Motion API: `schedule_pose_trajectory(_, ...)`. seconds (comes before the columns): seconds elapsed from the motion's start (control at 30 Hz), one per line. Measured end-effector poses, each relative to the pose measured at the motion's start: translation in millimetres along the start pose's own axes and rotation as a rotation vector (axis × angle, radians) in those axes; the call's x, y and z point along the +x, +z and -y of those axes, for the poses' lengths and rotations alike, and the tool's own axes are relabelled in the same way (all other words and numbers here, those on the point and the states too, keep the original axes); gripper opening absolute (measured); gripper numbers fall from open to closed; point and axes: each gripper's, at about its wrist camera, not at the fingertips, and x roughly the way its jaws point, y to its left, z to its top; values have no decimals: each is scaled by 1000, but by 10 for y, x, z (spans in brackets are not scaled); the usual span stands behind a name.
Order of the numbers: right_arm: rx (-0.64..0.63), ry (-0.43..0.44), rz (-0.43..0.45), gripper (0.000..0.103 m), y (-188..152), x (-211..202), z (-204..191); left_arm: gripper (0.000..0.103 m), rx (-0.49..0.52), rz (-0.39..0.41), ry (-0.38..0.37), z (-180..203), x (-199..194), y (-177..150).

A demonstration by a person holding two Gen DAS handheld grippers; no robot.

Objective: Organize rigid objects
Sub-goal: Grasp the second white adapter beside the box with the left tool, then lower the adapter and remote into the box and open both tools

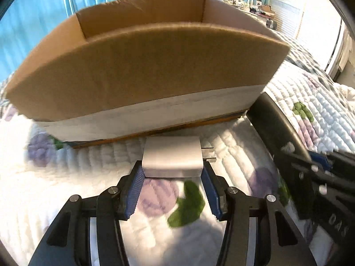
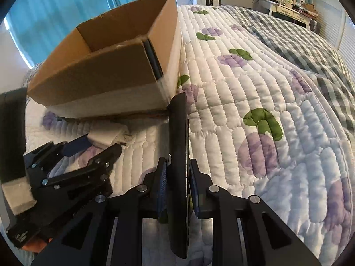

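Observation:
My left gripper [image 1: 172,173] is shut on a white plug charger [image 1: 173,157], holding it just above the quilt in front of the open cardboard box [image 1: 142,71]. The charger's prongs point right. My right gripper [image 2: 177,173] is shut on a flat black slab-like object [image 2: 178,146], held on edge and reaching toward the box's near corner [image 2: 155,82]. The same black object shows at the right of the left wrist view [image 1: 275,122]. The left gripper with the charger [image 2: 106,135] shows at the left of the right wrist view. I cannot see the box's floor.
The box stands on a white quilt [image 2: 255,102] with purple and green patches, on a bed. A checked blanket [image 2: 310,51] lies at the far right. Blue curtains [image 2: 66,6] hang behind the box. A dresser with clutter [image 2: 288,4] stands at the back.

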Motion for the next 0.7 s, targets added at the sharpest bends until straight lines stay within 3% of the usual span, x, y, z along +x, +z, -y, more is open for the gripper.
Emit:
schedule_pose_trajectory(0.3,-18,11,74,19,-57,-327,-85,52,-10,-13,11,-85,-381,-134)
schedule_pose_trajectory(0.43,-7,24,110,19,-75,-507,-109,52,-16,42,7,-128,-706,-108)
schedule_pose_trajectory(0.7,-15,77,213,19,91,-1055,-216,52,-32,181,14,-87,-1251,307)
